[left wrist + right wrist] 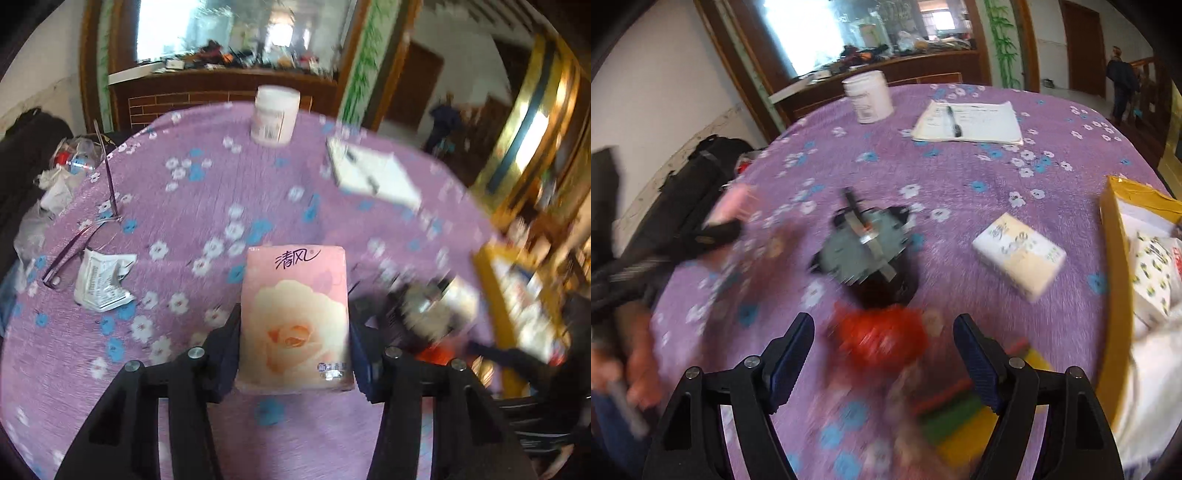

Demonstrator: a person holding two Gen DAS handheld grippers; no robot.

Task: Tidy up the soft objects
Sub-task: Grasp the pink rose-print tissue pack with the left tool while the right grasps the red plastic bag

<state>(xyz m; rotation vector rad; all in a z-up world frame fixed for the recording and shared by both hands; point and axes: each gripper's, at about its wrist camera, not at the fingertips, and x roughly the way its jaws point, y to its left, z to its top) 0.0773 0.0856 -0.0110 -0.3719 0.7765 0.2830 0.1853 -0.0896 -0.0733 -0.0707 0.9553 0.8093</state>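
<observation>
While left fingers [293, 325] clamp the pink tissue pack [295, 317], right fingers [884, 354] gape over a red object [882, 336].

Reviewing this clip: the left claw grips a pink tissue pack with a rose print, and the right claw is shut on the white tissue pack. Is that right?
Not quite. The left claw does grip the pink tissue pack, but the right claw is open and holds nothing; the white tissue pack lies on the tablecloth beyond it, as the right wrist view shows.
</observation>
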